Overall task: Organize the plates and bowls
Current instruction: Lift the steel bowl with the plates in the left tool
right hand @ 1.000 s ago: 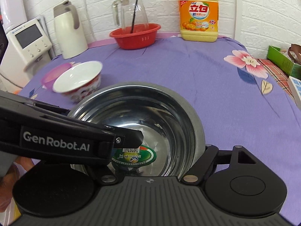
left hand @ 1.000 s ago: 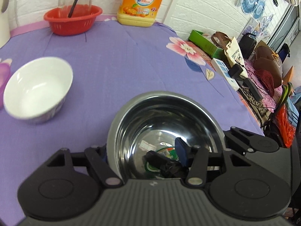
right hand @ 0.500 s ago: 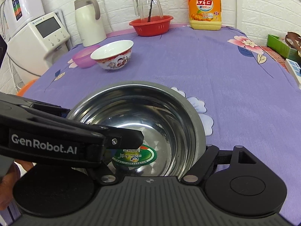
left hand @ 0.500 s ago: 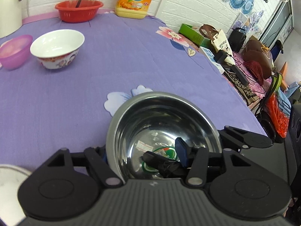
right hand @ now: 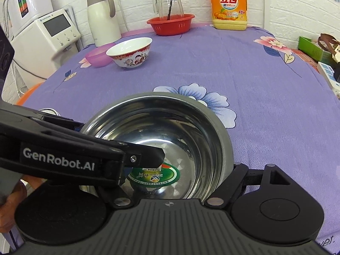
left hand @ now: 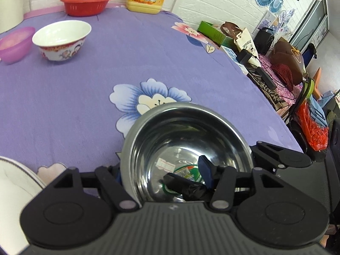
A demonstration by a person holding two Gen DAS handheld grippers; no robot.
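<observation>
The purple table [left hand: 63, 97] shows much more of itself than a second ago, as both cameras have pulled back across it toward the near edge. The steel bowl [left hand: 191, 140] has come along and sits in the same spot in both views, now at the near part of the table, partly over a blue flower [left hand: 148, 99] that was hidden before. The left gripper [left hand: 159, 170] has its jaws about half apart. One finger is outside the bowl's left wall and the other is inside it. I cannot tell if the pads press on the wall. The right gripper [right hand: 172, 176] has one finger just outside the bowl's right rim. Its other finger is hidden under the left gripper, so I cannot tell its grip either. A white plate [left hand: 12, 182] now peeks in at the bottom left corner. The white bowl [left hand: 61, 40], close a second ago, is now far off, next to a pink bowl [left hand: 14, 42]. The red basket [left hand: 86, 4] also looks farther away. A green sticker [right hand: 154, 175] lies on the steel bowl's bottom.
</observation>
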